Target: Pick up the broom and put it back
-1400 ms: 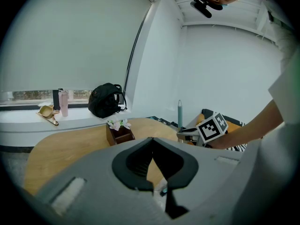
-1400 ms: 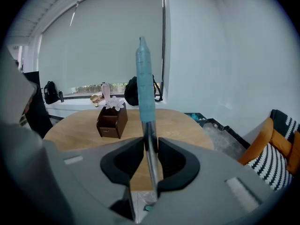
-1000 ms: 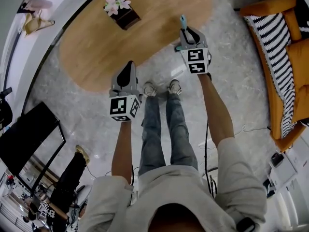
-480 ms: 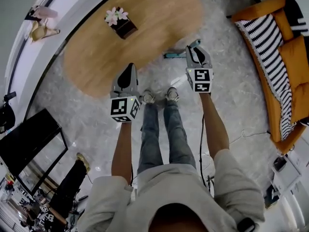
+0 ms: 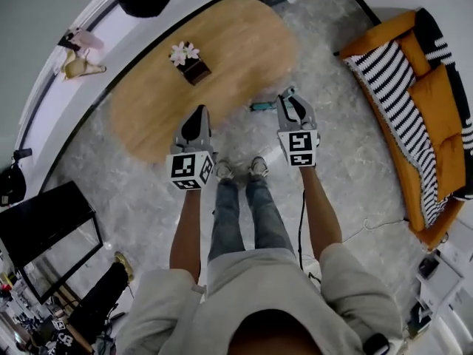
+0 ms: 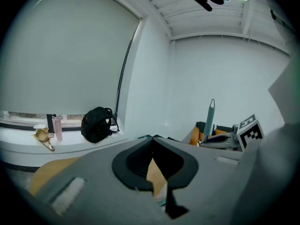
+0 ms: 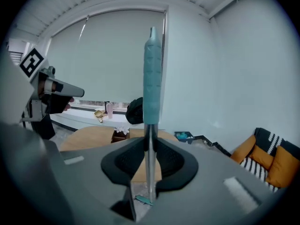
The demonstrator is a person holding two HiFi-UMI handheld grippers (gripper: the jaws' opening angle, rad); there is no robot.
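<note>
Broom [image 7: 152, 74] in right tool [image 7: 149, 172], higher.

flower box [image 5: 190, 63] on oval table [image 5: 247, 46], orange sofa [image 5: 437, 89]

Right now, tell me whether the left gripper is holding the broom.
No: the jaws of the left gripper meet with nothing between them, while the broom stands clamped in the right gripper.

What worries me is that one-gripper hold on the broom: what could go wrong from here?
The right gripper pinches the broom by its thin metal shaft only, so it may slip or swing. Its lower end appears close to the wooden table; a swing could strike it. The left gripper is shut and empty, giving no support.
</note>
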